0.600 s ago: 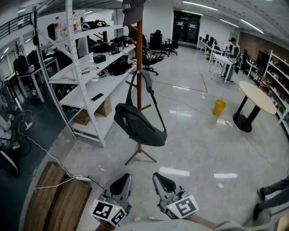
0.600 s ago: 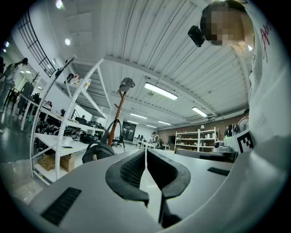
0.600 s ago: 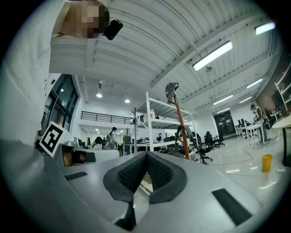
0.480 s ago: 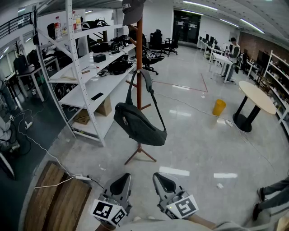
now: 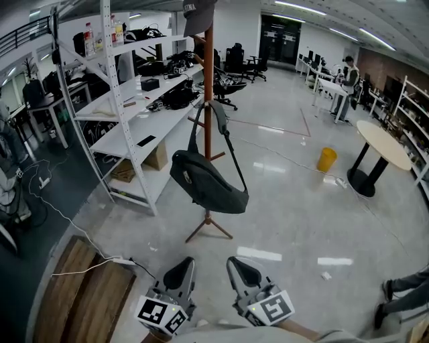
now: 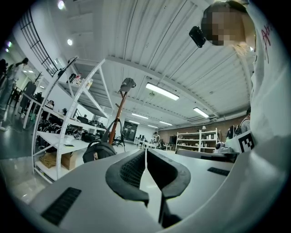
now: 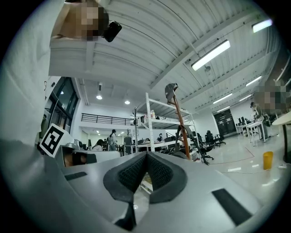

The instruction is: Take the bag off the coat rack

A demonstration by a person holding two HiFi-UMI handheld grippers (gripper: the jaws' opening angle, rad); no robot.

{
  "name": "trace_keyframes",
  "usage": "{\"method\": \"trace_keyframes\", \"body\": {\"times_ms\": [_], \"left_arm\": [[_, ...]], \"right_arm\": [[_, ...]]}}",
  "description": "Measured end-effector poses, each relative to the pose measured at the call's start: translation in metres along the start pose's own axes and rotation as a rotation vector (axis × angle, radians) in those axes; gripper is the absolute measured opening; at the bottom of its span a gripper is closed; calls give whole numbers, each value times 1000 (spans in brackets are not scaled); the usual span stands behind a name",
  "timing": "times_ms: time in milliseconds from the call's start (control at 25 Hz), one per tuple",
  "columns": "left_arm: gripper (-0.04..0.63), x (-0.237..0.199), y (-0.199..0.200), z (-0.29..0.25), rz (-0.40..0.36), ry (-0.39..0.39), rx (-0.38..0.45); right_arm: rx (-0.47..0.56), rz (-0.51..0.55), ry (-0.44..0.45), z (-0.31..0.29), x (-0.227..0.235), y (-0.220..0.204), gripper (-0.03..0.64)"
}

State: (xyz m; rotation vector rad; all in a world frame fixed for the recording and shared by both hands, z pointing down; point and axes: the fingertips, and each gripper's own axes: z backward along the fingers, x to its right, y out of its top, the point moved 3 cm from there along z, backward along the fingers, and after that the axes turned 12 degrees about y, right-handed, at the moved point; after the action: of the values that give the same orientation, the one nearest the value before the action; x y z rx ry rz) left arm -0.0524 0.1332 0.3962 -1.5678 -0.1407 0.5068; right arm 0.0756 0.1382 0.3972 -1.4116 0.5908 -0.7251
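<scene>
Standing leftmost is a shelf (image 5: 127,130); low in front, the left gripper (image 5: 178,270) has its jaws together on nothing. Farther off, the bag (image 5: 208,184) hangs by its strap from the rack (image 5: 208,80) (a cap (image 5: 198,13) tops the pole), well apart from both grippers. Beside the left, the right gripper (image 5: 242,270) is likewise closed and empty.

Bright strip lights (image 7: 210,54), floor (image 5: 288,201) glare, fisheye warping
</scene>
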Motion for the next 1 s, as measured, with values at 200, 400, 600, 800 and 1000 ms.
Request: {"method": "trace_keyframes", "body": {"times_ms": [200, 400, 600, 800, 1000], "left_arm": [[28, 6, -6, 0, 2, 7, -11], [28, 12, -11, -5, 0, 28, -9], [28, 18, -14, -10, 11, 60, 7], [28, 14, -17, -14, 11, 83, 9], [28, 3, -16, -26, 8, 98, 16]], "right_arm": [[19, -7, 14, 7, 2, -1, 20], [14, -14, -22, 19, 16, -5, 20], [32, 23, -16, 25, 28, -7, 20], [-15, -4, 10, 18, 30, -15, 20], [-6, -3, 24, 5, 41, -16, 20]]}}
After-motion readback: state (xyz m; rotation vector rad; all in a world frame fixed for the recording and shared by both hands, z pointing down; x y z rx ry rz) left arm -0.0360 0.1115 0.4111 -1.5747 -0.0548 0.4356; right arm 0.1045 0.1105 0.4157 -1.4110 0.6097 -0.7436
